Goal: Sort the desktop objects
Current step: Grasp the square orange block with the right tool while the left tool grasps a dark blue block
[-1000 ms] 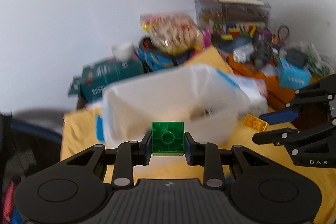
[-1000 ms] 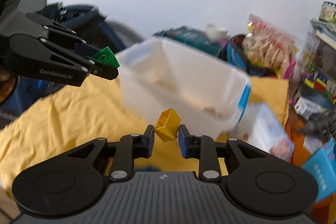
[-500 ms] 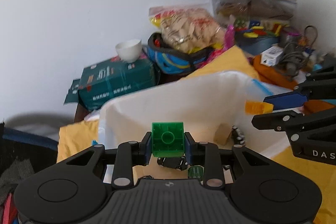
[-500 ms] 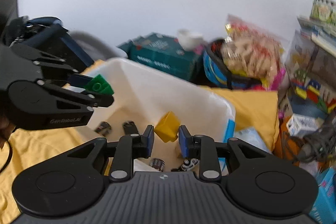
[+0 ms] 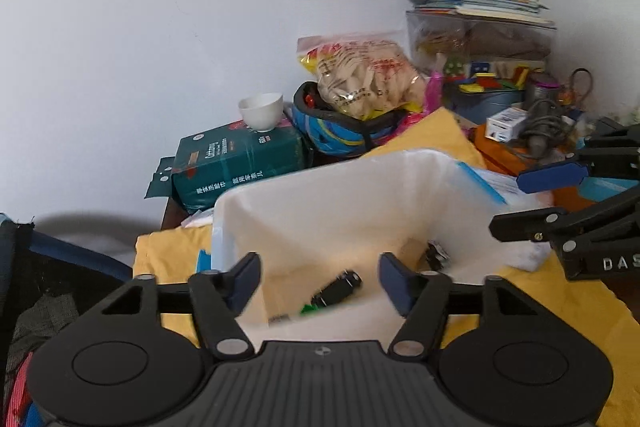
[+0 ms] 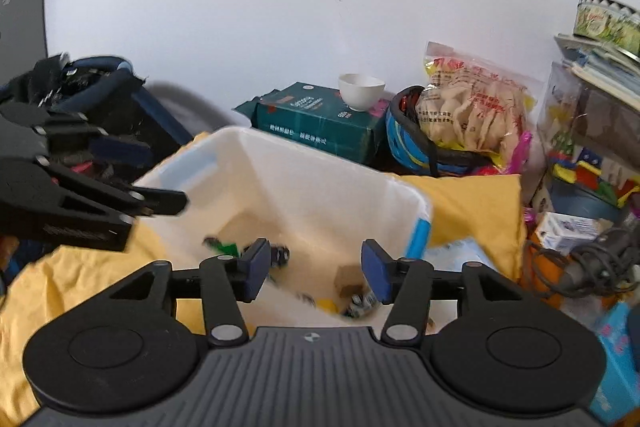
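Note:
A white plastic bin [image 5: 340, 195] with blue handles stands on the yellow cloth; it also shows in the right wrist view [image 6: 280, 183]. My left gripper [image 5: 320, 283] is open and empty above the bin's near left side. My right gripper [image 6: 314, 269] is open and empty above the bin's right side. A green brick [image 5: 310, 309] lies on the bin floor beside a black cylinder [image 5: 338, 289]; the green brick also shows in the right wrist view [image 6: 226, 247]. A yellow brick [image 6: 328, 303] lies on the bin floor with several small dark items and a tan block [image 6: 348, 277].
Behind the bin are a green carton [image 5: 240, 159] with a white cup [image 5: 261, 111] on it, a blue helmet [image 5: 340, 131], a snack bag [image 5: 364, 79] and stacked boxes [image 5: 480, 39]. An orange box with cables [image 5: 536, 135] is at right. A dark bag [image 6: 88, 95] is at left.
Both grippers have opened over the bin. The green brick and the yellow brick have dropped out of them into the bin.

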The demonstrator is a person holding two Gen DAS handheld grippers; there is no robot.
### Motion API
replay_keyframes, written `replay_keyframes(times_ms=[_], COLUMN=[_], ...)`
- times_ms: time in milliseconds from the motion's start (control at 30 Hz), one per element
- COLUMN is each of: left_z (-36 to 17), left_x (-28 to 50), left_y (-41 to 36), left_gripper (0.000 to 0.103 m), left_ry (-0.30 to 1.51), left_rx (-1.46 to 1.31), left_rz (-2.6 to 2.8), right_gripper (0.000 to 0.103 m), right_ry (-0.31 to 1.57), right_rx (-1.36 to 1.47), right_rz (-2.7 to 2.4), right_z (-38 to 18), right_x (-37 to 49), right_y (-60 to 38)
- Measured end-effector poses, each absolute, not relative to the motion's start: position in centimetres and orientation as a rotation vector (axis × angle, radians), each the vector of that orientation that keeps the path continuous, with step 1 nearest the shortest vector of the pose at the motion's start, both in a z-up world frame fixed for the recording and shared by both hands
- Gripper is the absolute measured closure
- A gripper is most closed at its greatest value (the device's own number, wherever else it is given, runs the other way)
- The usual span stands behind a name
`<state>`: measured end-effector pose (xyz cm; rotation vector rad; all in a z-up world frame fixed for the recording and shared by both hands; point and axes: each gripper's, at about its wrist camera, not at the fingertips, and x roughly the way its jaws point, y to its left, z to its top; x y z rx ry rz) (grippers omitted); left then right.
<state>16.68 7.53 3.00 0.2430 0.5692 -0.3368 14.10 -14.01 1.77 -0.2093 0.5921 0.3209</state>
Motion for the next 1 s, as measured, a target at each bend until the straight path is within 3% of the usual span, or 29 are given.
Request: replay_keyframes(times_ms=[167, 300, 400, 667, 800, 1000], left_z=[-0.6, -4.6, -6.4, -7.7, -7.5, -7.3], left_x=[11.8, 8.5, 6.7, 4.3, 3.4, 3.4], left_y=[7.8, 7.4, 7.3, 6.7, 6.2, 5.3], left_gripper=[0.027, 0.028, 0.028, 0.028, 0.028, 0.029], left_ry=[0.729, 0.865, 0.943, 0.984, 0.981, 0.98], left_rx=[0.179, 0.165, 0.135, 0.104, 0.118, 0.097], left_rz=[-0.382, -0.418, -0.423, -0.403, -0.407, -0.48], right_gripper=[0.05, 0.065, 0.065, 0.065, 0.065, 0.064], right_ry=[0.67, 0.848, 0.926, 0.888, 0.827, 0.844], right_rx=[-0.201, -0.131, -0.156, -0.329, -0.271, -0.284], right_rz=[0.338, 0.352, 0.349, 0.405, 0.618, 0.472], right_z=[-1.3, -5.7, -8.2, -9.7, -8.3, -8.3], right_x=[10.4, 7.8, 5.9, 3.8, 2.0, 2.3], right_y=[-15.7, -17.5, -18.1, -15.3, -13.1, -15.6])
